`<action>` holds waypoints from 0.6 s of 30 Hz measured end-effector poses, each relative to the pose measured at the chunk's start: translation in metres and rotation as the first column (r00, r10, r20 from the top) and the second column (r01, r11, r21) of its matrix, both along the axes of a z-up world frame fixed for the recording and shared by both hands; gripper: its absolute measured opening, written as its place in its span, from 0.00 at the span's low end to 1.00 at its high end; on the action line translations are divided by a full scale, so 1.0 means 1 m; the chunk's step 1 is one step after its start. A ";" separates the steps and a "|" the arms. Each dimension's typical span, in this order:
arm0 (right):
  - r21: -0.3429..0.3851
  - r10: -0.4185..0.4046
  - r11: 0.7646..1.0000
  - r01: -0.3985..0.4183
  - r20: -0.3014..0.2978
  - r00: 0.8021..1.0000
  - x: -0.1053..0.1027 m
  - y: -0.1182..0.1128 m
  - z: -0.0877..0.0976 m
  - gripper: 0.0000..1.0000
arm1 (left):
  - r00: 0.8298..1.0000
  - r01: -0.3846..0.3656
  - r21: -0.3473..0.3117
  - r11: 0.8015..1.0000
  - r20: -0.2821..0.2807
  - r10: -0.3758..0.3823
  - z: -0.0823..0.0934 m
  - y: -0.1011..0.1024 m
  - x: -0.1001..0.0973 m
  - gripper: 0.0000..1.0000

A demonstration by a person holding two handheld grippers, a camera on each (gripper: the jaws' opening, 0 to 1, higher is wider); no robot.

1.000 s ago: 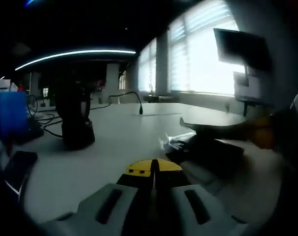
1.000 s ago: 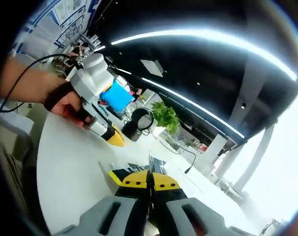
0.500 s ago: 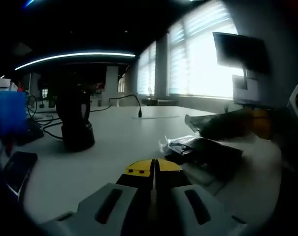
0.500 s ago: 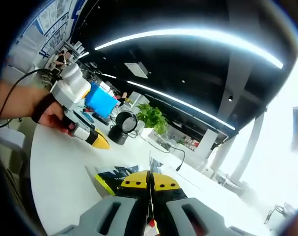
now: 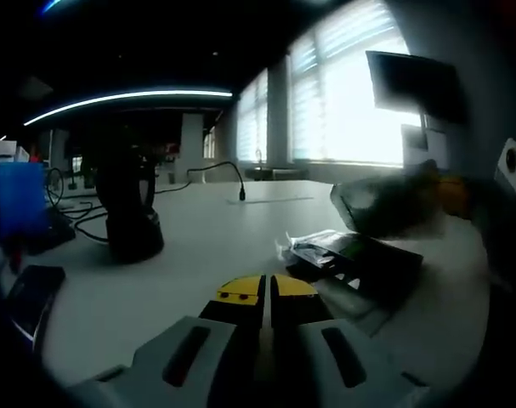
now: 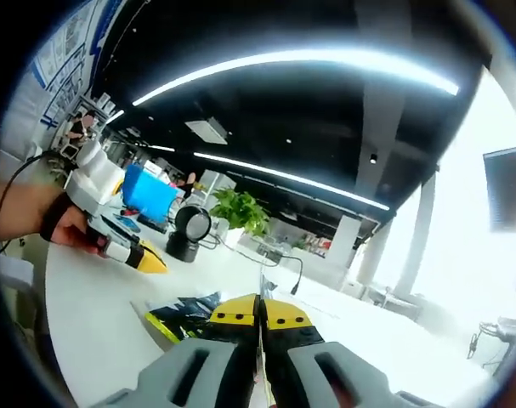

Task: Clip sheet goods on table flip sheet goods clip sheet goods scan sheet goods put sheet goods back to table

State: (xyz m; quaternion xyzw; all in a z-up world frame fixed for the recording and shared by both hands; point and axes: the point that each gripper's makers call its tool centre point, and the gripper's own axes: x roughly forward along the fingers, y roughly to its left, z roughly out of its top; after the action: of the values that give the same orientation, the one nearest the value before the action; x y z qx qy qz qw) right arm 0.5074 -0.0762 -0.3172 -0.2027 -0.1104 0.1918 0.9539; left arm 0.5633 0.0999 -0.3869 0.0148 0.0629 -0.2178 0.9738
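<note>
R gripper (image 6: 260, 313) jaws closed on thin packet (image 6: 262, 285), held up off table (image 6: 96, 306). L gripper (image 5: 266, 289) jaws closed, empty, low over table; more packets (image 5: 347, 259) lie just right of it.

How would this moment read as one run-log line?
left gripper: shut, empty, over table | right gripper: shut on sheet goods, lifted | more packets: on table

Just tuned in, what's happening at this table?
A person holds a gripper in each hand over a white table. The right gripper is shut on a thin packet, lifted edge-on. The left gripper rests shut and empty. More flat packets lie on the table near a black scanner.
</note>
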 end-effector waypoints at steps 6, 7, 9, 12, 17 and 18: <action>0.059 -0.026 0.998 0.027 -0.017 1.000 0.002 -0.011 0.000 0.00 | 1.000 0.000 0.003 1.000 -0.002 0.000 0.000 -0.001 -0.001 0.00; 0.064 -0.029 0.997 0.030 -0.019 0.999 0.002 -0.013 -0.001 0.00 | 1.000 0.001 0.010 1.000 0.000 -0.001 0.000 -0.001 -0.001 0.00; 0.090 -0.036 0.995 0.037 -0.015 0.999 0.002 -0.017 0.001 0.00 | 1.000 -0.001 0.017 1.000 -0.002 0.001 -0.001 -0.001 -0.001 0.00; 0.111 -0.036 0.993 0.038 -0.016 0.999 0.001 -0.020 0.002 0.00 | 1.000 -0.002 0.020 1.000 -0.002 0.002 -0.001 -0.001 -0.001 0.00; 0.155 -0.044 0.987 0.044 -0.009 0.999 0.001 -0.025 0.008 0.00 | 1.000 -0.004 0.021 1.000 -0.001 0.004 0.000 -0.002 -0.002 0.00; 0.167 -0.046 0.985 0.046 -0.006 0.999 0.001 -0.027 0.009 0.00 | 1.000 -0.004 0.022 1.000 -0.001 0.004 0.000 -0.002 -0.002 0.00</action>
State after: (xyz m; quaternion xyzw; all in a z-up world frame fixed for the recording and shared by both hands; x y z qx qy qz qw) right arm 0.5085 -0.1032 -0.3078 -0.1243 -0.1202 0.1601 0.9718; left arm 0.5611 0.0979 -0.3872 0.0251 0.0656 -0.2153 0.9740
